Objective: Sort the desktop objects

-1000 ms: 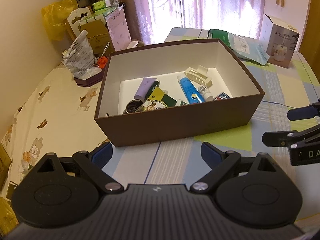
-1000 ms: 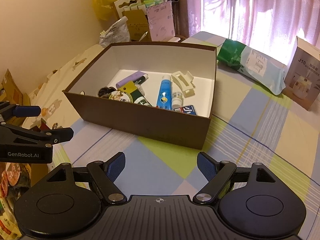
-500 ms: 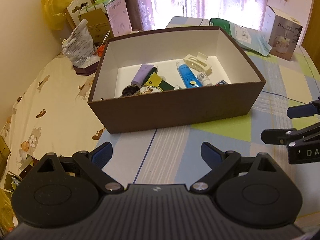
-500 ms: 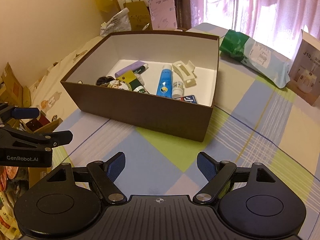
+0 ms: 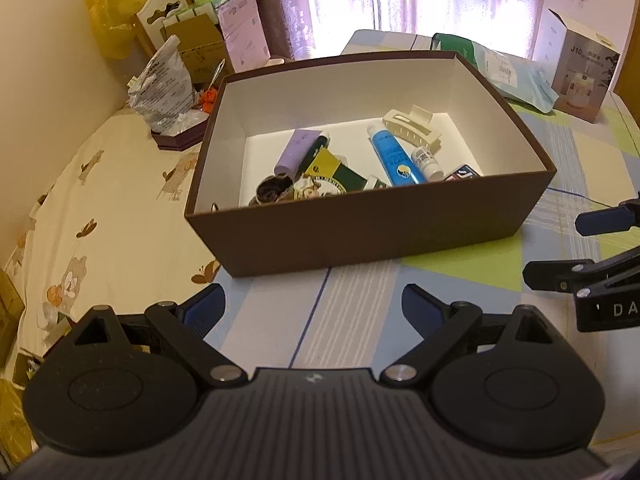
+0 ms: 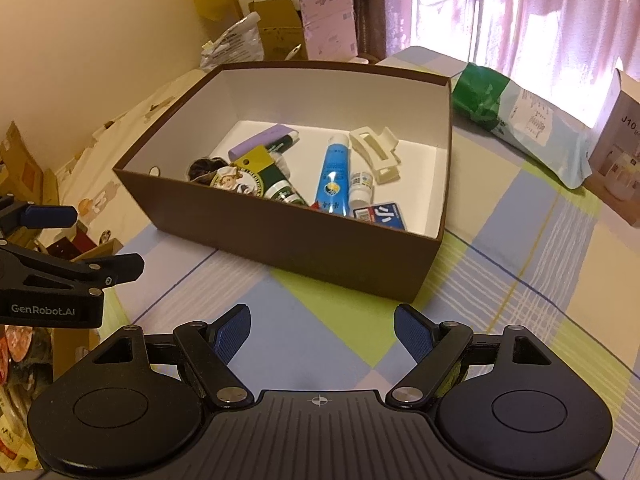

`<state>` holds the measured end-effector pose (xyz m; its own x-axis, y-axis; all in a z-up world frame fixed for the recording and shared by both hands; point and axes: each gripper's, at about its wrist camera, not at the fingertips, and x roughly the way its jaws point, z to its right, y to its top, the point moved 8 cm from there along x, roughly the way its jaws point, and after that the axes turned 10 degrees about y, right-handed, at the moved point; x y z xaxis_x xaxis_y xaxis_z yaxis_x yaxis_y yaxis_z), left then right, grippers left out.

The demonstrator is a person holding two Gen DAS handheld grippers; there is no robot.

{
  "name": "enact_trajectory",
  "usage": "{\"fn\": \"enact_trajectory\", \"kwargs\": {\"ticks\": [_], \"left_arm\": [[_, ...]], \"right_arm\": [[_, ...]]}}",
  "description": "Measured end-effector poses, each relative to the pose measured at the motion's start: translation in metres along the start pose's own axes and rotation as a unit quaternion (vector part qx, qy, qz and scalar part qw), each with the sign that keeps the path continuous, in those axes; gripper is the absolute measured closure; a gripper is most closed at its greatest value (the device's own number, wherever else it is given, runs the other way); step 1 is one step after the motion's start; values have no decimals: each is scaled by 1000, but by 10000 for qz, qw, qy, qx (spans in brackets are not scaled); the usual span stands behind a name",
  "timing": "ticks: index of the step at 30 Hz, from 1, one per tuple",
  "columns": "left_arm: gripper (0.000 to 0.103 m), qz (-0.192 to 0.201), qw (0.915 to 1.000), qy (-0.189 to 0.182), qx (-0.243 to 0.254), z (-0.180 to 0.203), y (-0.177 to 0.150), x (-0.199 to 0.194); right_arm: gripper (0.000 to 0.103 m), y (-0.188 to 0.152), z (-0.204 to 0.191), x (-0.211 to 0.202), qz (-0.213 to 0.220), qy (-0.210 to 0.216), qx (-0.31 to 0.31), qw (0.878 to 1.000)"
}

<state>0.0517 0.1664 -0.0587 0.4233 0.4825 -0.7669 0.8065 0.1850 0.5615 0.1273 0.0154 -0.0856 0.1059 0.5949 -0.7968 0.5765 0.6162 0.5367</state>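
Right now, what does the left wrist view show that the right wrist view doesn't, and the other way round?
Only the left wrist view shows the dark tray under the crinkled plastic bag and the orange bits beside it. Only the right wrist view shows the whole blue and white packet in the box's near corner and the clutter off the table edge. Both show the brown box, blue tube, cream hair clip and both open claws.

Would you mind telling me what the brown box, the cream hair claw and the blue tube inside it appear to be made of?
The brown box looks like matte cardboard or paperboard: thin straight walls, white lining. The cream hair claw seems moulded hard plastic with a slight sheen, with rigid teeth and cut-out slots. The blue tube appears to be soft glossy plastic, judging by its highlights and flattened end, though laminate cannot be ruled out.
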Motion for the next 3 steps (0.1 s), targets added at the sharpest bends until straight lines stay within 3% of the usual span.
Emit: {"fn": "enact_trajectory", "kwargs": {"ticks": [3], "left_arm": [[10,110,9999,-4,46,0,8,2]], "right_arm": [[19,4,2,1,31,-42,46,10000]]}}
